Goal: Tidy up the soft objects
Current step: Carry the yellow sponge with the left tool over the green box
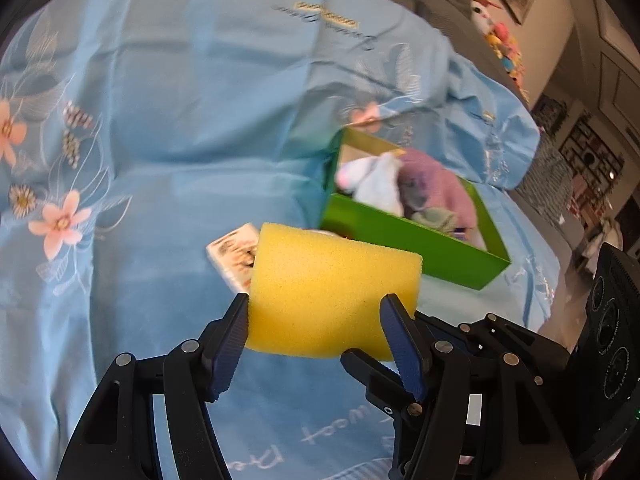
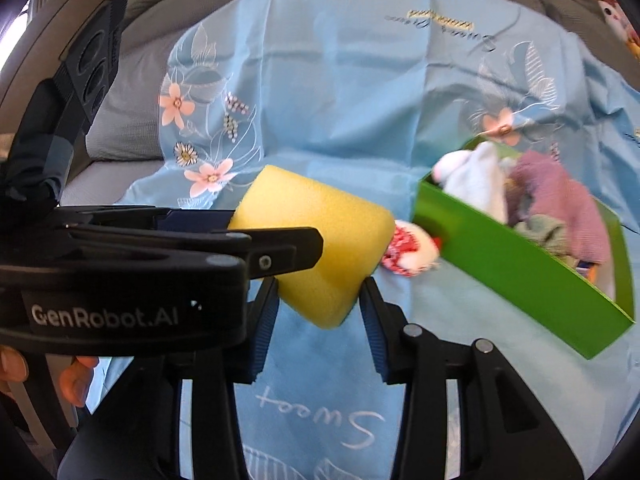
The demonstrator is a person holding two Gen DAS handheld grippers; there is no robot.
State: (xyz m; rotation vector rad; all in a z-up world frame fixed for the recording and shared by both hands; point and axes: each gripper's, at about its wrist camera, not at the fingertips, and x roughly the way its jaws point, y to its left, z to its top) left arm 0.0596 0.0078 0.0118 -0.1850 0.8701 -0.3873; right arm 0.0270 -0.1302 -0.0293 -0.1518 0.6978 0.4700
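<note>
Hidden or unclear: small printed packet [image 1: 234, 254], half covered by the yellow sponge [image 1: 332, 292]; red-and-white soft item [image 2: 410, 254], blurred, partly behind the sponge beside the green box [image 2: 520, 268]; box contents blurred, a white plush [image 2: 476, 184] and a pink cloth [image 2: 560, 208] distinguishable.

Left gripper [image 1: 316, 316]: 2 fingers clamped on the sponge's near end, sponge lifted above the blue floral sheet [image 1: 180, 120], just short of the box.

Right gripper [image 2: 320, 304]: fingers spread on either side of the sponge's lower edge; contact cannot be told.
</note>
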